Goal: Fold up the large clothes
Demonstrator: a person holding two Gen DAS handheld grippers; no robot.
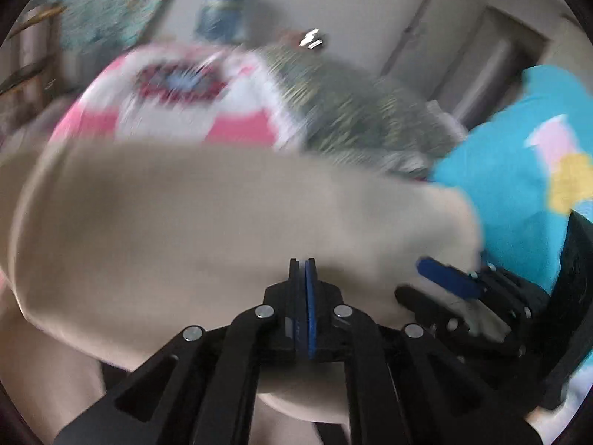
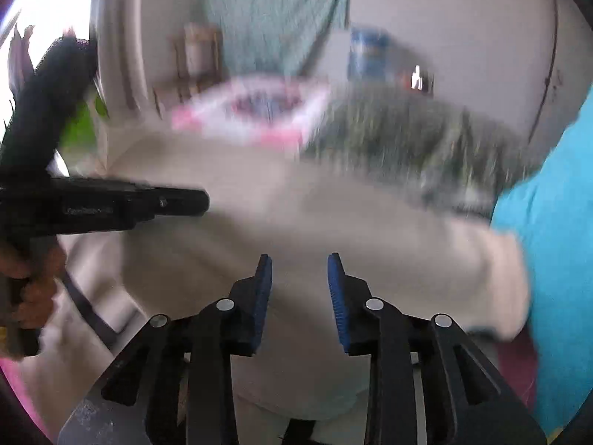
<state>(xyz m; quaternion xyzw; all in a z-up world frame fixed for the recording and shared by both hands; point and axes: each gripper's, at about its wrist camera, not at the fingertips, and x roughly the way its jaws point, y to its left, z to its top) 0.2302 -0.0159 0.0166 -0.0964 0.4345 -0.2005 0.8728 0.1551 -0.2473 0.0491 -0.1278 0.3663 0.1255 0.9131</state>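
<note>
A large beige garment (image 1: pixel 185 222) lies spread on the bed and fills the middle of both views (image 2: pixel 333 222); both views are motion-blurred. My left gripper (image 1: pixel 305 261) hangs just over it, shut, its blue pads pressed together with no cloth seen between them. It also shows as a black bar (image 2: pixel 204 200) at the left of the right wrist view, held by a hand (image 2: pixel 33 285). My right gripper (image 2: pixel 299 259) is open above the garment's near part, with nothing between its pads. In the left wrist view it (image 1: pixel 407 276) sits at the garment's right edge.
Behind the garment lie a pink and white cloth (image 1: pixel 166 104) and a grey-green patterned cloth (image 1: pixel 352 111). A turquoise printed cloth (image 1: pixel 519 170) lies at the right. A blue container (image 1: pixel 222 11) stands by the back wall, and a teal fabric (image 2: pixel 274 15) hangs there.
</note>
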